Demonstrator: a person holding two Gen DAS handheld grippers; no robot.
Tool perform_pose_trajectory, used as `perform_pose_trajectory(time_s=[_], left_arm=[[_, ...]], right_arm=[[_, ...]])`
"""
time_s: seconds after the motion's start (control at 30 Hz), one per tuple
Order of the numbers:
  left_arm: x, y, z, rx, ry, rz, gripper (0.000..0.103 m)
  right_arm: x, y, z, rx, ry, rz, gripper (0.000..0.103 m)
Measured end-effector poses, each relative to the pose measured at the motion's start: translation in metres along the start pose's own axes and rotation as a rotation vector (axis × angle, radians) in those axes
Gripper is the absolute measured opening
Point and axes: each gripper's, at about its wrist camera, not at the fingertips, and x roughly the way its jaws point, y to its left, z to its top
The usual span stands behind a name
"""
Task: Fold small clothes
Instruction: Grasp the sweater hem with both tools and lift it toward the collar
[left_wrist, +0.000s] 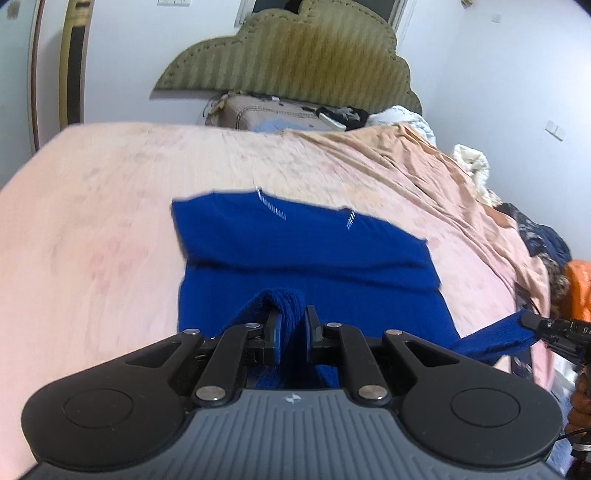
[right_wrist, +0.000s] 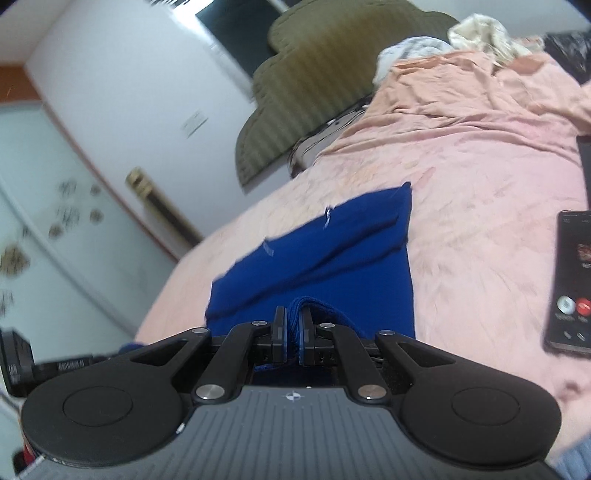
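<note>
Pinching a bunched edge of the blue garment (left_wrist: 306, 254) each, the left tool (left_wrist: 293, 328) and right tool (right_wrist: 293, 325) are clamped on fabric; its remainder stretches ahead over the pink bed (left_wrist: 92, 221).

The garment (left_wrist: 306, 251) lies on the bed (left_wrist: 92, 221), near its foot edge, its near corners lifted in the left gripper (left_wrist: 293, 325) and right gripper (right_wrist: 291, 328). A phone (right_wrist: 570, 280) lies right of it. The headboard (left_wrist: 288, 55) stands behind, and the pillows (left_wrist: 402, 114) lie at the far right corner.

Home bedroom, bed (left_wrist: 110, 184), padded headboard (left_wrist: 288, 55)
</note>
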Motion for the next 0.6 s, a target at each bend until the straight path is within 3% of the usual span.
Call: perform_pose_trajectory(time_s=[0.33, 0.6], left_arm=[[0.09, 0.01, 0.073, -0.033, -0.004, 0.063, 0.011], [0.19, 0.028, 0.115, -0.045, 0.071, 0.125, 0.011]], right_arm=[[0.116, -0.025, 0.071, 0.094, -0.052, -0.012, 0.008], [0.214, -0.059, 0.114, 0.161, -0.043, -0.095, 0.008]])
